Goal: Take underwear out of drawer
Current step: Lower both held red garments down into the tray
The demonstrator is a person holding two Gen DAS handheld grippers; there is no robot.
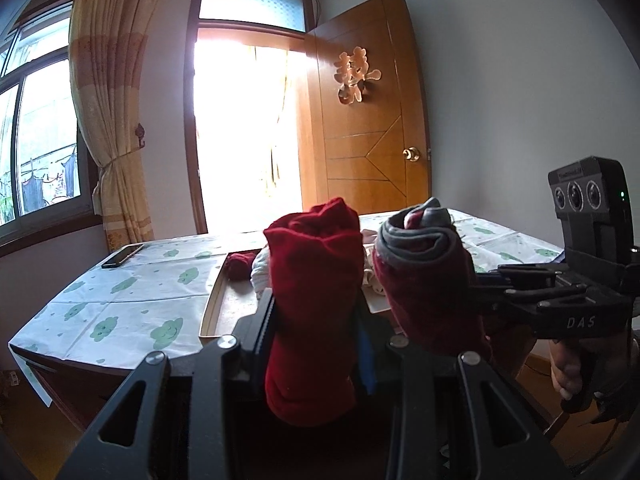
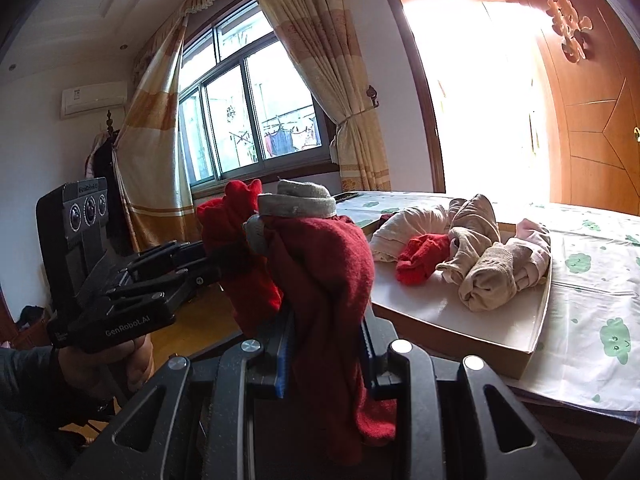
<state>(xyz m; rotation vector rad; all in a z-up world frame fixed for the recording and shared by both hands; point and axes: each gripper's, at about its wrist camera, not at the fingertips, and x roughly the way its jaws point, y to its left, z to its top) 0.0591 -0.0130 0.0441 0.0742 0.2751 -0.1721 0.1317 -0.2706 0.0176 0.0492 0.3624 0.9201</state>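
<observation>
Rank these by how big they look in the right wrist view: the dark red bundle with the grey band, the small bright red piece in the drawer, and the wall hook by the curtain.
1. Dark red bundle, largest, though it sits closest to the camera.
2. Bright red piece in the drawer.
3. Wall hook, smallest, though it is farthest away.

Left claw (image 1: 316,320) black, clamping plain dark red underwear (image 1: 312,300). Right claw's (image 2: 328,344) roll (image 2: 324,264) dark red, grey band. Worktop cloth (image 1: 120,304) white, green clouds.

the doorway (image 1: 244,128) is washed out white by glare at the frame's centre. the red roll (image 1: 312,312) hides much of the drawer (image 1: 212,304). the door (image 2: 600,120) is cut off at the right edge.
</observation>
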